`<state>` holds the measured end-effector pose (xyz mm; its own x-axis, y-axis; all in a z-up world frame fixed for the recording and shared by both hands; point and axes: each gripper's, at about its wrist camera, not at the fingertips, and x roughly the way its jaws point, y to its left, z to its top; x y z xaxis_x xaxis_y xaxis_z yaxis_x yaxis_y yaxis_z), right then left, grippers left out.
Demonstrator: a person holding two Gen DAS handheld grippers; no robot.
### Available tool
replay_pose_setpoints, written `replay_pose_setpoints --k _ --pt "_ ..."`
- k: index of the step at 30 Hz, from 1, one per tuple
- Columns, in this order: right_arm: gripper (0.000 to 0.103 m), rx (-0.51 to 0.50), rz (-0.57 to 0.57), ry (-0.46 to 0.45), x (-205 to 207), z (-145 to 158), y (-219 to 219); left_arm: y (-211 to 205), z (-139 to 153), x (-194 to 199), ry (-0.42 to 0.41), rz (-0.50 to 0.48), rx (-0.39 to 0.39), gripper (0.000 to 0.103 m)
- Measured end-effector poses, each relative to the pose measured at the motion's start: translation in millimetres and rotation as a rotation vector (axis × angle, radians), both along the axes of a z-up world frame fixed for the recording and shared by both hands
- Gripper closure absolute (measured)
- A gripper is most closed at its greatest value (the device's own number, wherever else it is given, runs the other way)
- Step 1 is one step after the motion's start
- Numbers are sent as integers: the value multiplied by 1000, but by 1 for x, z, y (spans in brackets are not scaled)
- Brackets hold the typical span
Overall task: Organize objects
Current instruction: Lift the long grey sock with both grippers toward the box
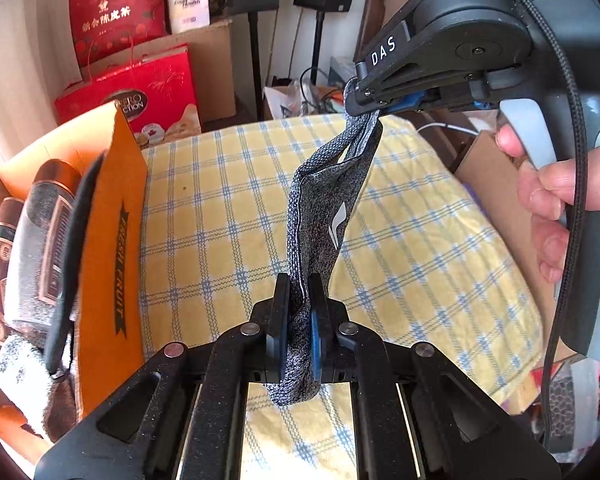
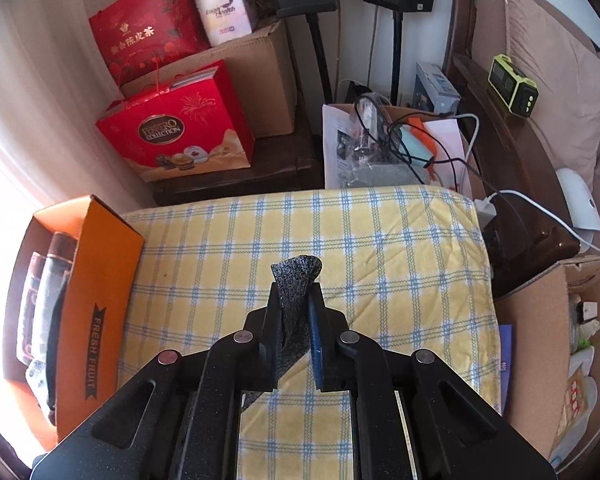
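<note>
1. A grey knitted sock (image 1: 324, 216) hangs stretched in the air above the yellow-and-blue checked cloth (image 1: 220, 208), held at both ends.
2. The left hand-held gripper (image 1: 300, 300) is clamped on the sock's lower end; the right hand-held gripper (image 1: 364, 100), gripped by a person's hand (image 1: 548, 196), pinches its upper end.
3. In the right wrist view the right hand-held gripper (image 2: 296, 300) is closed on the fabric, a tuft of sock (image 2: 296, 276) poking past its tips.
4. An orange "Fresh Fruit" box (image 2: 96, 300) holding bottles and cloth items stands at the cloth's left edge.
5. Red gift boxes (image 2: 176, 132) sit stacked behind.
</note>
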<state>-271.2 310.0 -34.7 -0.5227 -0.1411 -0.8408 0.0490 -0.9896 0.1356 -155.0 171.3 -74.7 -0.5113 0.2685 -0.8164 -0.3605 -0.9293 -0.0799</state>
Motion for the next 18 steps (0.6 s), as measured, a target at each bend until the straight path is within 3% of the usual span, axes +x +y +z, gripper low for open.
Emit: replay_pose_setpoints --k 7,18 --pt "93 10 42 47 24 36 -20 -15 35 13 48 6 24 95" --pt "93 -12 125 103 54 78 -68 -72 78 29 115 61 51 95"
